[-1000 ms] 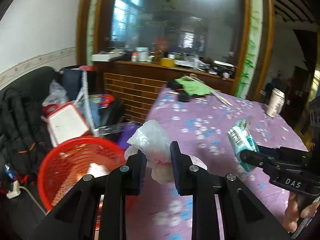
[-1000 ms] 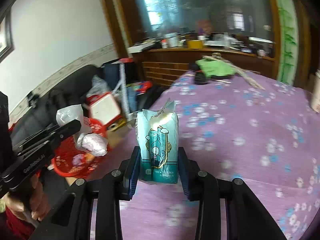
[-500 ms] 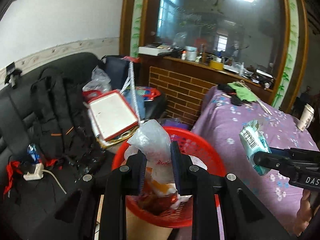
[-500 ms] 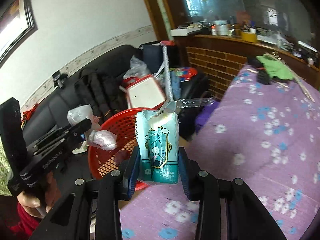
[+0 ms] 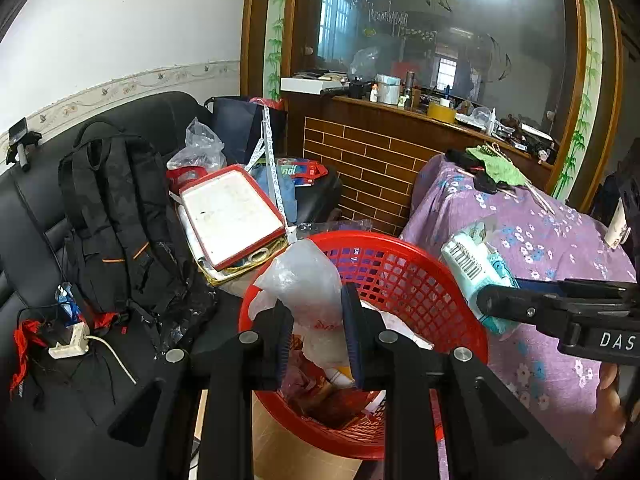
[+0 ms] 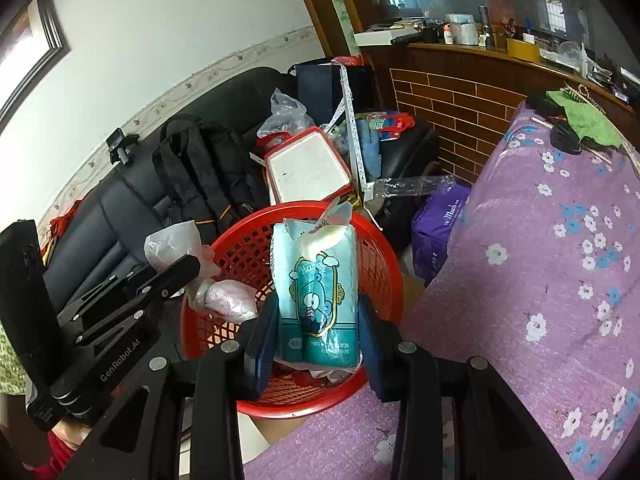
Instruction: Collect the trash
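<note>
Over my red basket [image 5: 404, 264]: left gripper [image 5: 318, 338] pinching plastic bag [image 5: 304, 280], right gripper [image 6: 318, 334] clamping teal packet [image 6: 316, 280]. Both unreleased; dropping remains, I judge.

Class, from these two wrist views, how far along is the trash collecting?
Done: the red basket already holds scraps. In hand: the left hand-held gripper grips a clear plastic bag, and the right hand-held gripper a teal packet, both over the basket. Left: dropping them in.

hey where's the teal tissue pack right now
The teal tissue pack is upright between the right gripper's pads, held over the red basket. In the left wrist view it sits at right, beside the basket's rim near the purple tablecloth.
</note>
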### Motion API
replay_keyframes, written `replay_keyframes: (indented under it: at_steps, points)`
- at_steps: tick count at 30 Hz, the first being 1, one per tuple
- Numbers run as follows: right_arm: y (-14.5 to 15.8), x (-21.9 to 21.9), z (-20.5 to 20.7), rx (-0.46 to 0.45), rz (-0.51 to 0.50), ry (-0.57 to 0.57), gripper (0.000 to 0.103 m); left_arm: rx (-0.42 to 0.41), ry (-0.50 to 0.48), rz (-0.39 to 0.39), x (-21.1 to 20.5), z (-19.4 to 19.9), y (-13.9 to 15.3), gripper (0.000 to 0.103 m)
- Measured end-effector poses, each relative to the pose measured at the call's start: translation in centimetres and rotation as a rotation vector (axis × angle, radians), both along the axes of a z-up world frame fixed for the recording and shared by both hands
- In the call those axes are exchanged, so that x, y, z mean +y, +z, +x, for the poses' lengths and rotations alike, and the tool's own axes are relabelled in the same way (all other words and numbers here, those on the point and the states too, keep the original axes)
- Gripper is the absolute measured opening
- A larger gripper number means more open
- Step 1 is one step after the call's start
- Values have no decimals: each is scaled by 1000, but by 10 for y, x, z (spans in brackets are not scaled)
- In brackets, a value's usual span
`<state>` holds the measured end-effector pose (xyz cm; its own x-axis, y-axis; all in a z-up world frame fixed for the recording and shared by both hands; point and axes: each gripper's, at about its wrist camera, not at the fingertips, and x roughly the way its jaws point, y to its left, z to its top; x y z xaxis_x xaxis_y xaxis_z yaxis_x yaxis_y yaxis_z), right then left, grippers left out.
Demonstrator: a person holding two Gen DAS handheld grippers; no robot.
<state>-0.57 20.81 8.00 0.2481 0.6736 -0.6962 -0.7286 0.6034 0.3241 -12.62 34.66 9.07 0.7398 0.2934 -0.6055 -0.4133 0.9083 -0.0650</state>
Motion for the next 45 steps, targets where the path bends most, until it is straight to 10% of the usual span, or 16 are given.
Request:
replay_keyframes:
  at_steps: [20, 24, 29, 35, 45]
  points:
    - [-4, 18, 7, 2, -6, 2, 45, 13, -3, 0, 3, 7, -7, 23]
    - [-2, 19, 7, -22, -8, -11, 58, 4, -1, 5, 5, 9, -6, 52]
    - [20, -6, 1, -73, 40, -50, 59, -65, 40, 28, 2, -5, 7, 64]
    - [55, -52, -42, -329, -1, -160, 88, -189, 180, 137, -28, -47, 31, 100]
    - [71, -138, -112, -564, -26, -310, 103, -191, 259, 282, -104, -79, 50, 103]
